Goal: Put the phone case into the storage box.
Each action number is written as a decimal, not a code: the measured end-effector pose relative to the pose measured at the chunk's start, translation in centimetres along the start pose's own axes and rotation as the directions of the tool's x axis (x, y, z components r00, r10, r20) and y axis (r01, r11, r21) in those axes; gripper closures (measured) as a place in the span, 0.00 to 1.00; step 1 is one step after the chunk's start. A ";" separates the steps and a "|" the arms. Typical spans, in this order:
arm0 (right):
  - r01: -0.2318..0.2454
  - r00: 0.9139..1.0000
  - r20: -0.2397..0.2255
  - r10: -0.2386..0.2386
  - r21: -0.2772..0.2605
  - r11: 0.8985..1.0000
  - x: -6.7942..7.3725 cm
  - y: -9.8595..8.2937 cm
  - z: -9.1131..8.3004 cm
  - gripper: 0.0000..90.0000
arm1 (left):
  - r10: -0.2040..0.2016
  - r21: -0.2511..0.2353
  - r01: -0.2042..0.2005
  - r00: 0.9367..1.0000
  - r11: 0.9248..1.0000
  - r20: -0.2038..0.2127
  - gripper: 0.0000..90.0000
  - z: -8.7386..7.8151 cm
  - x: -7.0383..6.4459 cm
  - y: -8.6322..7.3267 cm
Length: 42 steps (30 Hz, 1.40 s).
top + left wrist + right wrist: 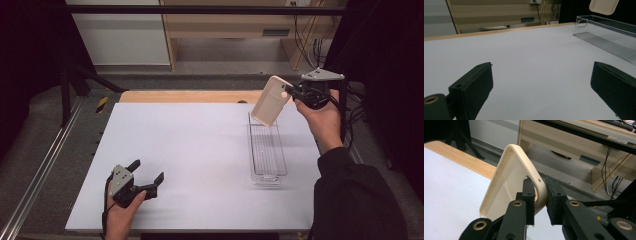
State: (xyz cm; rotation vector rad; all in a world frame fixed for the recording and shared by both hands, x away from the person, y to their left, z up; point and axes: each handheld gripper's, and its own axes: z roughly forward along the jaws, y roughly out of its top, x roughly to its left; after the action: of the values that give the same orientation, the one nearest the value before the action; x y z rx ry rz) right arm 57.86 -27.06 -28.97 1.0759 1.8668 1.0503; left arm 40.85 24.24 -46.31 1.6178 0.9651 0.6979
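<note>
R gripper [290,93] clamped on rim of cream tray lid [270,101], jaws pinching one edge near a corner, seen close in R gripper view [540,202] w/ lid [509,180] wall sandwiched between pads. Lid held tilted, low end hanging over far end of clear bin [267,150], not touching it as far as visible; edge grip probably chosen because flat piece offers nothing else to pinch, and tilt lets low end lead in or clear the bin wall. Bin sits lengthwise on right part of white table [190,150], near R edge, empty inside, ribbed floor visible; same bin [604,32] in L gripper view w/ lid's lower edge [604,6] hanging above far end. L gripper [147,180] parked low at near-left of table, jaws spread wide, holding nothing, well apart from bin and lid; in its own view [541,85] bare table between pads. Likely kept out of the way, since job looks one-handed for now, or waiting to steady bin. Can't tell whether lid going on or coming off.
</note>
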 end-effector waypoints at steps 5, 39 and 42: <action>0.011 1.000 0.003 -0.011 0.019 1.000 -0.1 -0.3 0.7 0.87 | 0.003 0.003 -0.004 1.000 1.000 0.004 0.05 0.0 0.0 0.0; 0.066 0.998 0.001 -0.066 0.101 0.993 1.3 -2.4 4.7 0.87 | 0.011 -0.001 -0.011 1.000 1.000 0.005 0.02 0.1 -0.1 -0.1; 0.071 0.997 -0.001 -0.071 0.106 0.992 1.4 -2.4 5.0 0.87 | 0.011 -0.001 -0.011 1.000 1.000 0.006 0.02 0.1 -0.1 -0.1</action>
State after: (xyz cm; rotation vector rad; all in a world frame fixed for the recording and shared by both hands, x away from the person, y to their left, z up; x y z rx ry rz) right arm 60.89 -25.14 -33.42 1.0620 1.9622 0.9176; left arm 40.88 24.07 -46.40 1.6244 0.9521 0.7004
